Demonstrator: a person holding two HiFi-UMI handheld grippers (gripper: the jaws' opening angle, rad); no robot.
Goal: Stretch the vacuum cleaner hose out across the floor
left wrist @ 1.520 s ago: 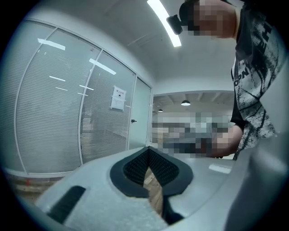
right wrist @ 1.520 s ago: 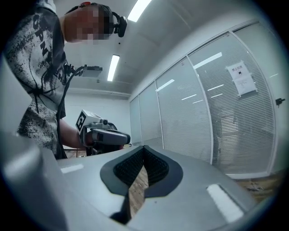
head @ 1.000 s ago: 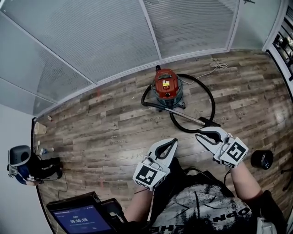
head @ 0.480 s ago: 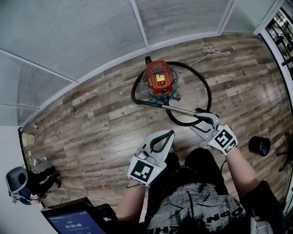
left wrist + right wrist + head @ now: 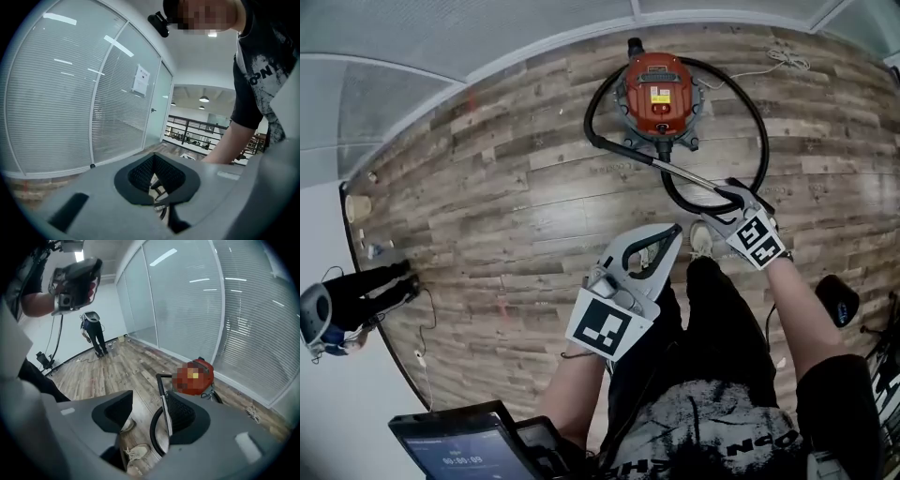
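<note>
Two risks: the right gripper point(image 5: 727, 199), jaws just opened wide around the silver metal wand point(image 5: 684, 173), may close off-centre and slip; tugging the looped black hose point(image 5: 585, 117) could tip the red canister vacuum cleaner point(image 5: 661, 82) near the far edge of the wooden floor point(image 5: 506, 216). Left gripper point(image 5: 672, 234): jaws pressed together, empty.

In the head view the lower end of the metal tube point(image 5: 686, 175) goes under the right hand-held gripper point(image 5: 721, 204) and cannot be seen. The tablet point(image 5: 459, 446) is cut by the bottom edge. The label point(image 5: 659, 97) on the vacuum cleaner point(image 5: 639, 82) is too small to read.
</note>
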